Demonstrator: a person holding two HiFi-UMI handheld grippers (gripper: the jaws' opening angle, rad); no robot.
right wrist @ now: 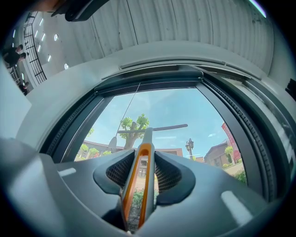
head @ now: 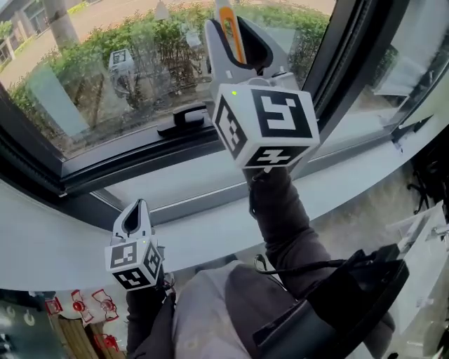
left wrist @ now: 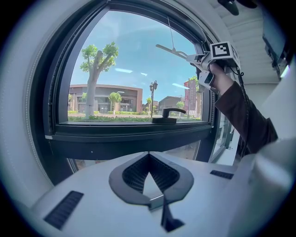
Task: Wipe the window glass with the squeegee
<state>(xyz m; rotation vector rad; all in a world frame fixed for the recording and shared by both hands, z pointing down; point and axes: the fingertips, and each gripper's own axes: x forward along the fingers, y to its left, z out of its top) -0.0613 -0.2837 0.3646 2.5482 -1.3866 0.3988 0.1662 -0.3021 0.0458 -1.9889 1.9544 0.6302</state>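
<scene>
No legible words, numbers or brands, only black-and-white square marker patterns on the right white cube and left white cube, red print on pale wrapping below the left white cube unreadable.

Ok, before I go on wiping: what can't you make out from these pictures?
1. Squeegee blade: cut off by the head view's top edge; only the handle shows, clamped in the right hand-held gripper.
2. Blade-to-glass contact: too small in the left gripper view, end-on in the right gripper view.
3. Streaks on the window glass: lost among reflections and outdoor scenery.
</scene>
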